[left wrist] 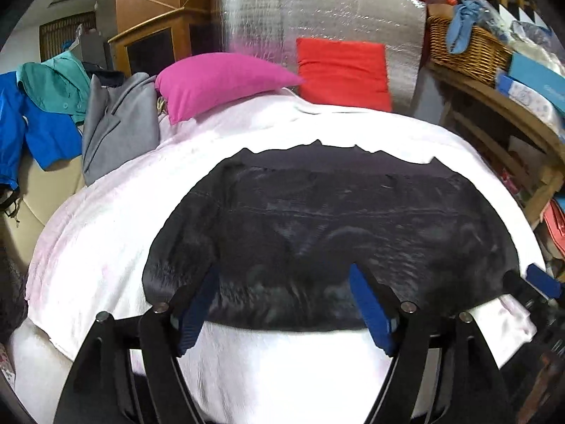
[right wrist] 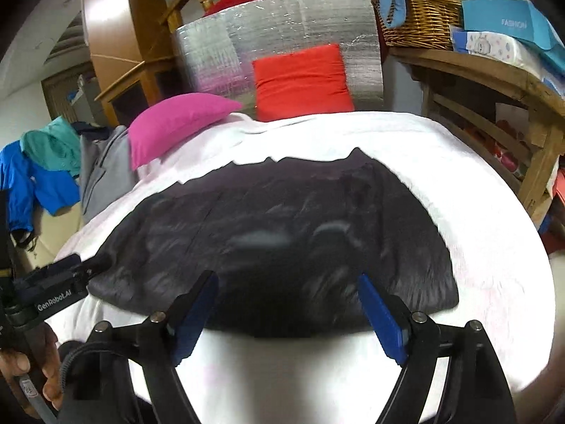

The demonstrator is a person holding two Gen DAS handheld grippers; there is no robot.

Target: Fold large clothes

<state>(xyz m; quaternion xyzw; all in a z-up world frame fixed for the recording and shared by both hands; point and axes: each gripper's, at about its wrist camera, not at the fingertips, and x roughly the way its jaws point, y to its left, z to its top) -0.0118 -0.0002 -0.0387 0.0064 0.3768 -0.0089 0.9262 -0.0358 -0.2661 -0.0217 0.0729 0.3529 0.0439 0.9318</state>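
Note:
A large black garment (left wrist: 335, 233) lies spread flat on a white cover (left wrist: 106, 247) over a bed. It also shows in the right wrist view (right wrist: 282, 236). My left gripper (left wrist: 282, 275) is open and empty, its blue-padded fingers (left wrist: 367, 304) hovering over the garment's near edge, left part. My right gripper (right wrist: 287, 282) is open and empty over the near edge, right part. The right gripper also shows at the right edge of the left wrist view (left wrist: 536, 279). The left gripper shows at the left edge of the right wrist view (right wrist: 67, 268).
A pink pillow (left wrist: 219, 81) and a red pillow (left wrist: 342, 70) lie at the bed's far end against a silver foil panel (left wrist: 317, 14). Grey (left wrist: 116, 123), blue (left wrist: 42, 130) and green clothes hang at left. A wooden shelf (left wrist: 494, 106) with a wicker basket (left wrist: 466, 46) stands at right.

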